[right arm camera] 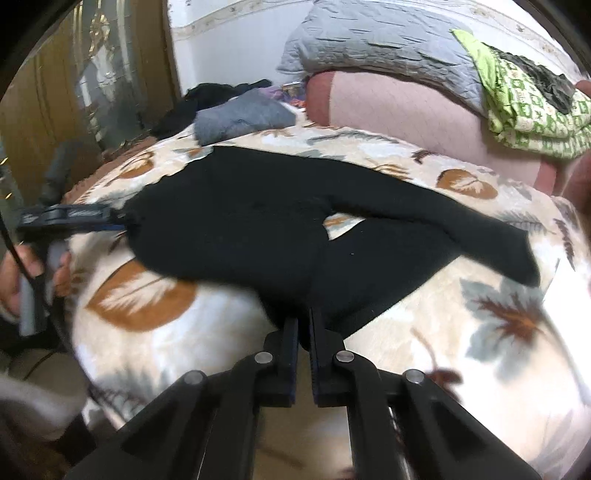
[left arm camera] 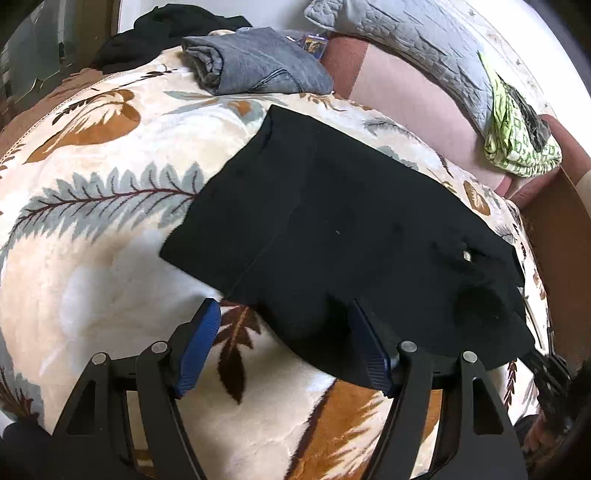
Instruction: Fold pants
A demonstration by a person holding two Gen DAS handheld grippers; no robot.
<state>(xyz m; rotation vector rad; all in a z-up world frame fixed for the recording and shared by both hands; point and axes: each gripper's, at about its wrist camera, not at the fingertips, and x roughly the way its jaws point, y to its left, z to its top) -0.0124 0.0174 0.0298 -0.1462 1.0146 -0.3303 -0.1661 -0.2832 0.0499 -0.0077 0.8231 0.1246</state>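
Black soft-knit pants [right arm camera: 258,229] spread on the leaf-print fleece bed blanket [left arm camera: 110,258], limp and light, best pinched at hems; right gripper [right arm camera: 303,332] fingers nipped on near edge, left gripper [left arm camera: 284,332] fingers wide.

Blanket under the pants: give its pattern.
Blanket: cream with grey, brown and orange leaf prints; clearest in the left wrist view.

A bed with a soft leaf blanket [left arm camera: 110,258] holds black pants [left arm camera: 332,229] laid flat. Folded grey clothes [left arm camera: 255,62] and a dark pile [left arm camera: 162,33] sit farther back.
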